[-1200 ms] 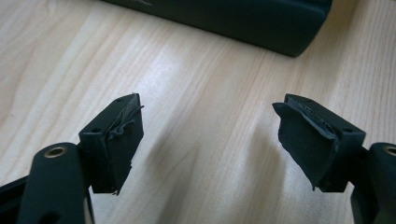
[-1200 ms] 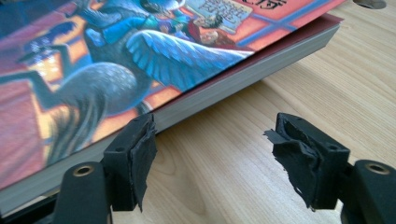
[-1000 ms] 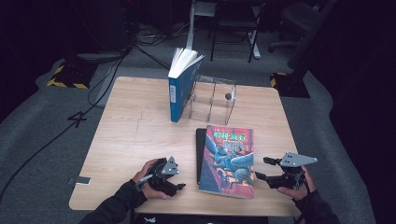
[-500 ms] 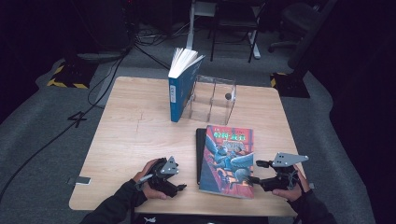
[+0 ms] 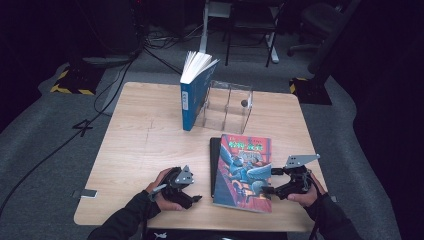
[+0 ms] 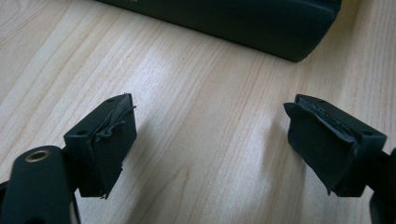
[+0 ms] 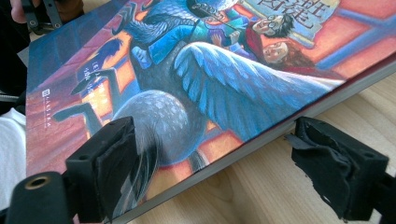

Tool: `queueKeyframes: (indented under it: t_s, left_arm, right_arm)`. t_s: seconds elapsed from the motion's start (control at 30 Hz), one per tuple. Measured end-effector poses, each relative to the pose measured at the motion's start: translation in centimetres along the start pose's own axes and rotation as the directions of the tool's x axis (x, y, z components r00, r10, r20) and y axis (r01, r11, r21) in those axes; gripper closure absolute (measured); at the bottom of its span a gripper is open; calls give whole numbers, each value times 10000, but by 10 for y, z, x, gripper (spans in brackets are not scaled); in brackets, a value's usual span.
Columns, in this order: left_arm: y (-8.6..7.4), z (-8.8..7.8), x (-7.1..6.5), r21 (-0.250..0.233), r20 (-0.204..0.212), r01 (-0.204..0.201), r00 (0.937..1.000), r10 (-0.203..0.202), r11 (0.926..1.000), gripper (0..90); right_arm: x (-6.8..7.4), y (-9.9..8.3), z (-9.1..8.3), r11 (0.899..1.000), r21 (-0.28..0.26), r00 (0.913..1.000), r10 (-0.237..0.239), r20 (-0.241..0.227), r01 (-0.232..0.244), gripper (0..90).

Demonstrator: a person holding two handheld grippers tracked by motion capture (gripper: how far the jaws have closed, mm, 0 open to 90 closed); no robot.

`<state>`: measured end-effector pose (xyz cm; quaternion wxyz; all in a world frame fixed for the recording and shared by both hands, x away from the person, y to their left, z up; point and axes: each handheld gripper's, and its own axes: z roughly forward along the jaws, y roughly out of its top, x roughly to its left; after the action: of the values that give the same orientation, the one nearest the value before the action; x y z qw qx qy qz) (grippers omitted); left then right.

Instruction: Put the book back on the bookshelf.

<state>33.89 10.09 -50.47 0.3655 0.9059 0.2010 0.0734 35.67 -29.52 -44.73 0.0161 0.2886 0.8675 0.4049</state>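
On a wooden bench point(image 5: 145, 140), a colourful picture book point(image 5: 243, 172) lies flat near the front edge, w/ a dark book point(image 5: 214, 150) just under its left side. Right tongs point(image 5: 269, 181) are spread wide, straddling the picture book's right edge. Left tongs point(image 5: 192, 191) are spread too, holding nothing, near the dark book. A blue book point(image 5: 192, 92) stands upright beside a clear rack point(image 5: 227, 107) at the back.

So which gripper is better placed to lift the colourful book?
Probably the right gripper: its open jaws already straddle the book's edge. The left gripper, also open, sits over bare table beside the book.
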Motion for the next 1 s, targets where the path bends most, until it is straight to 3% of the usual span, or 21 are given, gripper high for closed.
queueKeyframes:
  t_s: [0.3, 0.43, 0.57, 0.67, 0.7, 0.77, 0.93, 1.0]
  left_arm:
    - [1, 1, 1, 5, 36, -4, 10000, 4, 10000, 162]
    - [2, 1, 1, 17, 56, 22, 10000, -22, 10000, 164]
    - [2, 2, 2, -17, 74, -12, 10000, 12, 10000, 164]
    - [2, 1, 2, -3, 34, 2, 10000, -2, 10000, 165]
    - [2, 1, 2, -3, 34, 2, 10000, -2, 10000, 165]
    - [2, 1, 3, -10, -20, 64, 10000, -64, 10000, 167]
    - [8, 2, 16, 63, -36, 295, 9996, -295, 9995, 246]
    - [14, -2, 23, -356, -457, 67, 9989, -84, 9993, 260]
  right_arm:
    - [9, 9, -4, 9961, -159, 9941, -857, 666, 869, 237]
    - [6, 18, -3, 9934, -393, 9925, -1049, 630, 1075, 272]
    - [-5, 29, 9, 9953, -519, 9963, -796, 324, 812, 293]
    - [-14, 38, 20, 9962, -739, 9989, -460, 15, 460, 413]
    - [-14, 38, 20, 9962, -739, 9989, -460, 15, 460, 413]
    - [-18, 44, 25, 9942, -1025, 9994, -326, -126, 311, 546]
    - [-21, 50, 28, 9892, -1426, 9985, -396, -367, 340, 689]
    - [-21, 52, 30, 9873, -1544, 9981, -438, -432, 367, 718]
